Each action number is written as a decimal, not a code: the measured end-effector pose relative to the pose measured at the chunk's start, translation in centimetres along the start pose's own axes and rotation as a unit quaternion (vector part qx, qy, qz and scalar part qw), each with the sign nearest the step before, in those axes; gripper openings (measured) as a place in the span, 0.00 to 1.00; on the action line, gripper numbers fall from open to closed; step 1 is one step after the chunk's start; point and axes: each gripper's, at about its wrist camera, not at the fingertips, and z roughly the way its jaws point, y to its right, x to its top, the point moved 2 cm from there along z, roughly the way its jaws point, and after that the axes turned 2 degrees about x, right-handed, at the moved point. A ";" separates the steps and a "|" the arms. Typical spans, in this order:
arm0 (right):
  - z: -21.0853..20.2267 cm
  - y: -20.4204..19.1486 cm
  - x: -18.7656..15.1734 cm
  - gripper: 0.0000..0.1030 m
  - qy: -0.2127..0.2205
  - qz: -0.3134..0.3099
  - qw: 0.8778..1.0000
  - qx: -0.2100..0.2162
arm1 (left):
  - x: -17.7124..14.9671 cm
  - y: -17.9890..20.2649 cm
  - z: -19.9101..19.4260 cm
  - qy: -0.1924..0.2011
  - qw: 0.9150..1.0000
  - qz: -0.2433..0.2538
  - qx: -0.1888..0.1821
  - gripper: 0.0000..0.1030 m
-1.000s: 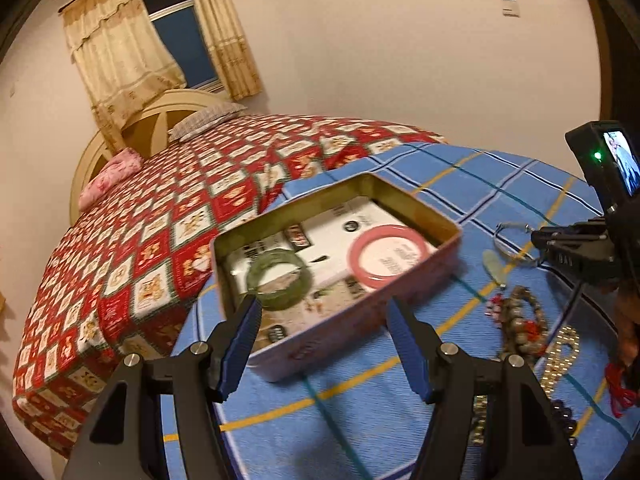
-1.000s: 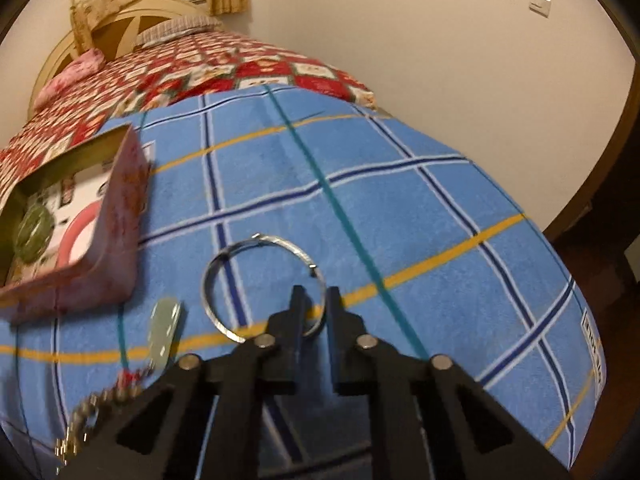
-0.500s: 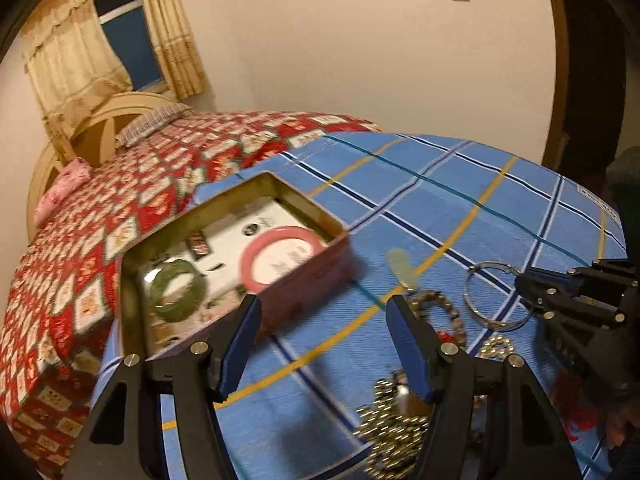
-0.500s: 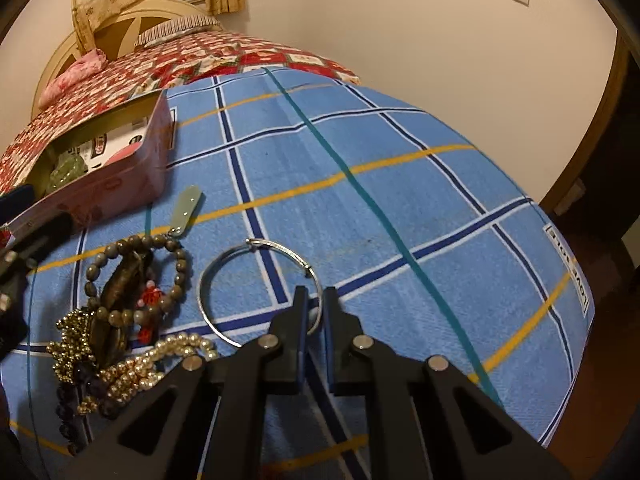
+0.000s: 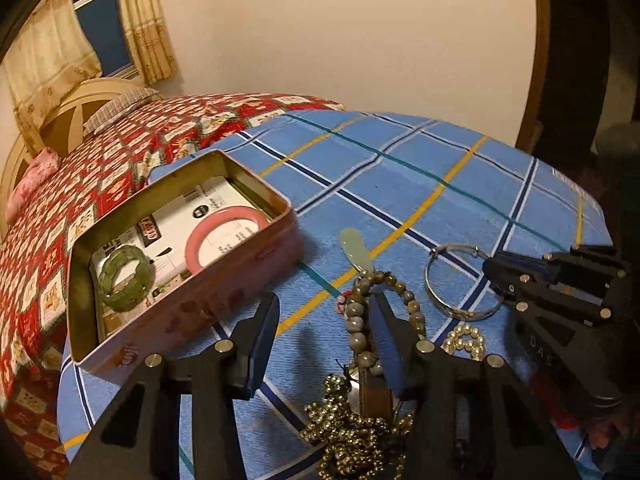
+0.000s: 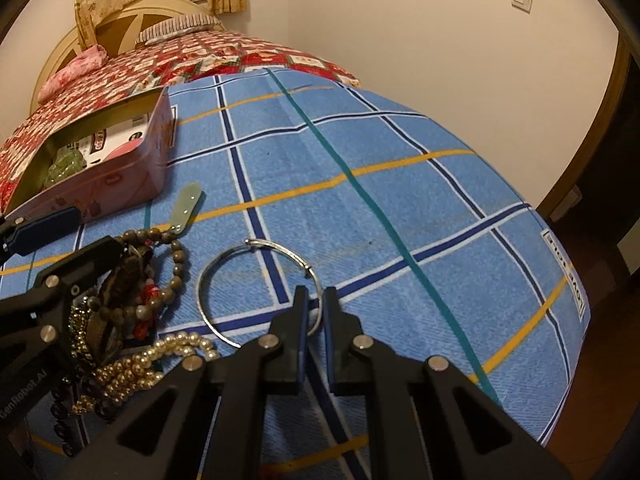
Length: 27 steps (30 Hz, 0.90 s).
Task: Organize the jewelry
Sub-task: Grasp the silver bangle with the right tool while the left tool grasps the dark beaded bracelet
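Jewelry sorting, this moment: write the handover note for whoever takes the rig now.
Right gripper: shut on the silver bangle, which lies on the blue cloth.
Left gripper: open, jaws just closing, over the brown bead bracelet; no grip visible.
Done: green bracelet and pink bangle lie in the tin.
Left: silver bangle, bead bracelet, jade pendant, pearl and gold bead strands.
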 end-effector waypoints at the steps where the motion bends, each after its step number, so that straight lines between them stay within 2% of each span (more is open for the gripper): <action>1: 0.0 -0.1 0.0 0.09 0.000 -0.001 1.000 -0.001 | -0.1 0.1 0.2 -0.001 1.000 0.002 -0.007 0.39; 2: 0.0 0.1 0.0 0.09 0.000 -0.001 1.000 -0.001 | -0.2 0.2 0.3 -0.003 1.000 0.002 -0.019 0.22; 3: 0.0 0.1 0.0 0.09 0.001 0.000 1.000 0.001 | -0.3 0.3 0.2 0.000 0.999 0.001 -0.036 0.15; 4: 0.0 0.2 0.0 0.08 0.002 0.003 1.000 0.005 | -0.3 0.5 0.0 0.000 0.999 0.005 -0.038 0.09; 11: -0.6 1.8 0.1 0.07 0.012 0.045 0.997 0.055 | 0.2 0.4 -1.7 0.026 0.998 0.006 -0.051 0.08; 19: -1.9 2.1 0.2 0.06 0.030 0.045 0.997 0.052 | 1.0 -0.2 -4.5 0.067 0.997 0.011 -0.044 0.08; 25: -2.6 2.5 0.3 0.06 0.031 0.047 0.997 0.053 | 1.1 -0.7 -5.3 0.079 0.996 0.005 -0.042 0.08; 27: -2.3 2.2 0.3 0.11 0.025 0.044 0.997 0.055 | 0.9 -0.9 -5.4 0.078 0.996 0.005 -0.041 0.08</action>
